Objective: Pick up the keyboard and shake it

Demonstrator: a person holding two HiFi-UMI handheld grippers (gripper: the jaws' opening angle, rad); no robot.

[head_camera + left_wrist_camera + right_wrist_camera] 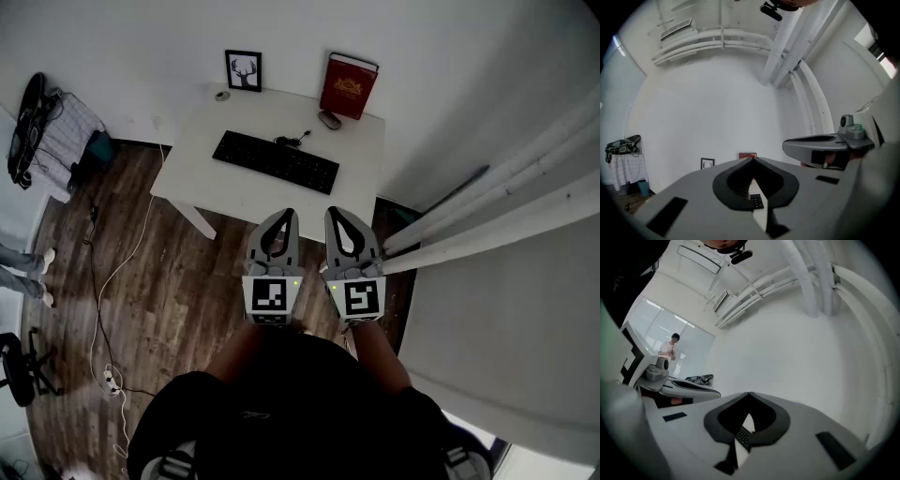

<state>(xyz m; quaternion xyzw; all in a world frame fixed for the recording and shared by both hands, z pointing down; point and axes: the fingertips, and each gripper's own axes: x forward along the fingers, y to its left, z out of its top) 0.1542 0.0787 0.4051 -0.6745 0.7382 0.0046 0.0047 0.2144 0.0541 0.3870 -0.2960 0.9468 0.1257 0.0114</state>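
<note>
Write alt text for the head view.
From above, the left hand-held gripper and right hand-held gripper, both shut and empty, hover short of a white table holding a black keyboard, a mouse, a red book and a framed deer picture.

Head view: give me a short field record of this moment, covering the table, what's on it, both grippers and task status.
surface: white table
on it: black keyboard, mouse, red book and framed deer picture at the wall
left gripper: shut, empty, apart from the keyboard
right gripper: shut, empty, beside the left
task status: keyboard not yet picked up
</note>
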